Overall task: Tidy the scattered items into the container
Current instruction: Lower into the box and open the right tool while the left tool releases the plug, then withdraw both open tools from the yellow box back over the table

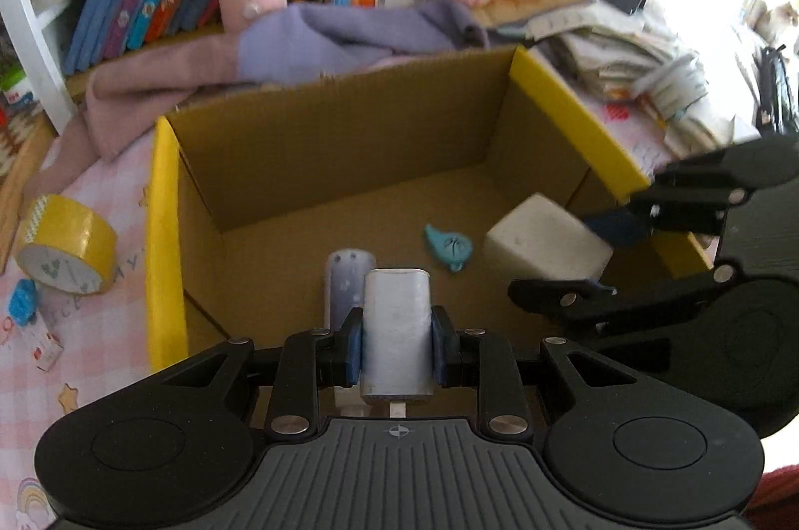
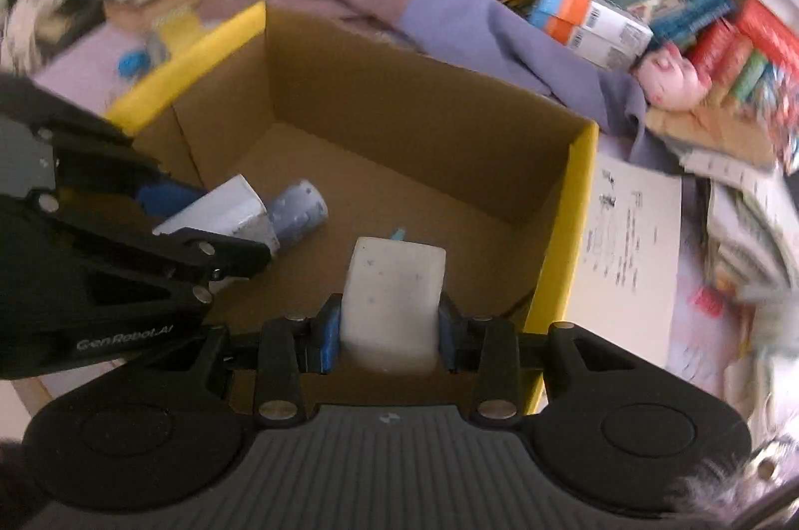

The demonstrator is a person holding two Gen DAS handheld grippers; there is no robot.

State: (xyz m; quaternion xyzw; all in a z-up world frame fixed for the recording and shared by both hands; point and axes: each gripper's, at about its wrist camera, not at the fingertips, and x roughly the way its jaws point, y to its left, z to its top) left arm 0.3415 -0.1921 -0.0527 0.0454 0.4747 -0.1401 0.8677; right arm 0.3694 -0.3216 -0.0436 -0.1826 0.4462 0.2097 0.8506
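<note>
Cardboard box [image 1: 349, 140], yellow-edged, sits open below both my grippers. My left gripper [image 1: 397, 342] pinches a white-grey case [image 1: 397, 330] over the near wall; my right gripper [image 2: 389, 330] clamps a pale block [image 2: 394, 300] over the box's right side. On the box floor — a grey-blue cylinder [image 2: 297, 215] and a small teal clip [image 1: 449, 248].

Box with items, two more held above it

The open cardboard box [image 1: 349, 140] with yellow flaps sits on the table; a small teal whale toy [image 1: 448, 247] and a grey-blue cylinder [image 1: 344, 280] lie on its floor. A pale flat white case [image 1: 396, 330] and a cream block [image 2: 394, 295] hang over it, each clamped upright between blue pads. Yellow tape [image 1: 65, 250] lies outside, left of the box.
</note>
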